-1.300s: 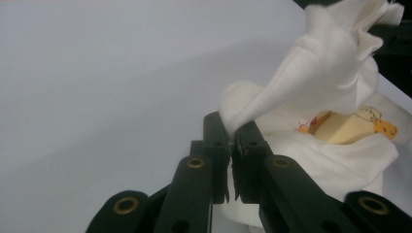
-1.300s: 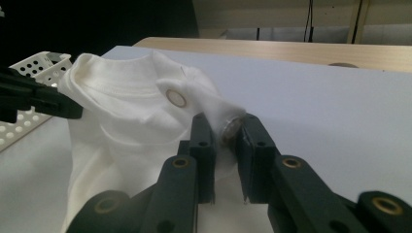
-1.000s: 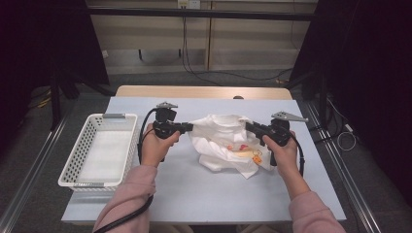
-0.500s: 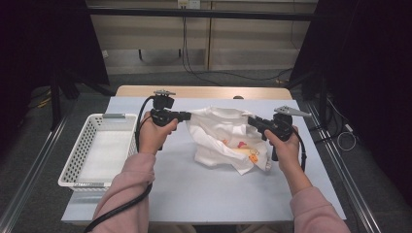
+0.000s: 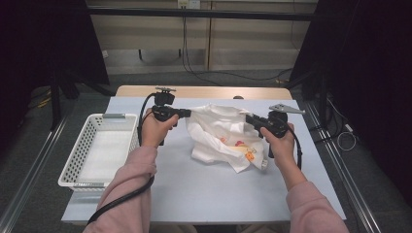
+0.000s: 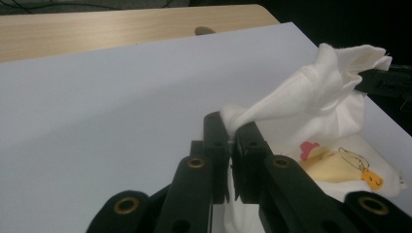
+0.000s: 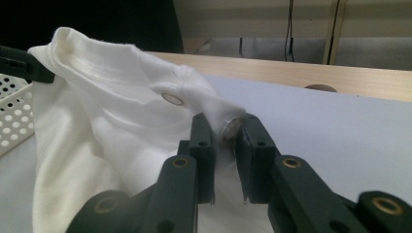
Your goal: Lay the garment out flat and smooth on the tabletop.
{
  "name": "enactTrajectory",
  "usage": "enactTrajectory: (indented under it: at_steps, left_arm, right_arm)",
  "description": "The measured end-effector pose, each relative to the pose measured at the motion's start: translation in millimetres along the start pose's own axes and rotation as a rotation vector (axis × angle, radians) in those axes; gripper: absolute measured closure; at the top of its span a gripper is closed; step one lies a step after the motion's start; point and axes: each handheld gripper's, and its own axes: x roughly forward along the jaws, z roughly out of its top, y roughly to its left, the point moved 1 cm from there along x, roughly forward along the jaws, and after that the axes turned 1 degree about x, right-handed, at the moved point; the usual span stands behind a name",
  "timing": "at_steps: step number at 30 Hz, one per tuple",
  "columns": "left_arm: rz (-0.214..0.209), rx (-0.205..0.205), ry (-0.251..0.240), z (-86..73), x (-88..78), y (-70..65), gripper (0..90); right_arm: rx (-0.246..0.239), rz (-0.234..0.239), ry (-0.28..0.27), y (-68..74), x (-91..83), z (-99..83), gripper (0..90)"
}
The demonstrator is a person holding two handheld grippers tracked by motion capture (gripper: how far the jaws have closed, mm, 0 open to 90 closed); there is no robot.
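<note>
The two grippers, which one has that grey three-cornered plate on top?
The right gripper: a grey plate sits on it; the left gripper carries a black mount instead.

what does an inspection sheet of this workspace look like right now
surface: pale blue table, bare in front of the person; wooden edge at the far side.
job's things: white shirt with a small cartoon print, held up at two corners, its lower part resting on the table.
clutter: white basket at the table's left edge, nothing seen inside.
grippers: left tongs shut on a shirt corner; right tongs shut on another corner beside a snap button.
cables: black cable trails from the left tongs along the forearm; more cables on the floor behind and to the right.
surroundings: black curtains either side, pale wall panels behind.
</note>
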Motion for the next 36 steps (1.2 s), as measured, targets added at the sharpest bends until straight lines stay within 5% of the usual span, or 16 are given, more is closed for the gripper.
enactTrajectory:
  at_steps: [7,11,12,13,14,15,17,19,22,36]
  left_arm:
    - [0.004,-0.037,0.025,8.9,17.7,15.4,86.2]
    - [0.085,-0.030,-0.067,26.3,28.4,24.6,84.9]
    - [0.118,-0.032,-0.106,28.9,32.3,25.5,75.5]
    - [0.134,-0.063,-0.113,30.2,34.4,25.7,56.4]
    - [0.118,-0.075,-0.107,29.7,35.3,24.6,45.8]
    - [0.127,-0.048,-0.112,27.9,35.2,22.3,43.5]
    - [0.156,-0.001,-0.115,22.3,34.4,17.1,31.0]
    - [0.140,0.009,-0.108,14.3,33.0,13.5,24.6]
    - [0.119,0.022,-0.086,1.2,31.7,6.7,17.2]
    - [0.063,0.107,-0.052,-41.6,28.0,-20.0,10.2]
  right_arm:
    - [-0.003,-0.008,0.052,-4.1,21.2,4.3,79.4]
    - [-0.008,-0.078,0.033,-8.3,45.1,28.0,77.9]
    - [-0.004,-0.119,0.006,-11.0,50.7,34.6,69.9]
    - [-0.009,-0.161,-0.008,-12.4,55.5,40.2,51.6]
    - [-0.004,-0.201,-0.018,-13.9,58.4,43.6,38.9]
    - [0.004,-0.205,-0.006,-13.1,59.0,44.5,40.0]
    - [0.003,-0.169,0.015,-10.3,56.8,41.8,32.4]
    - [-0.010,-0.140,0.057,-7.6,51.5,35.1,26.6]
    - [-0.003,-0.109,0.049,-3.9,38.9,25.1,24.7]
    - [-0.019,-0.060,0.053,7.7,-1.8,-13.4,11.9]
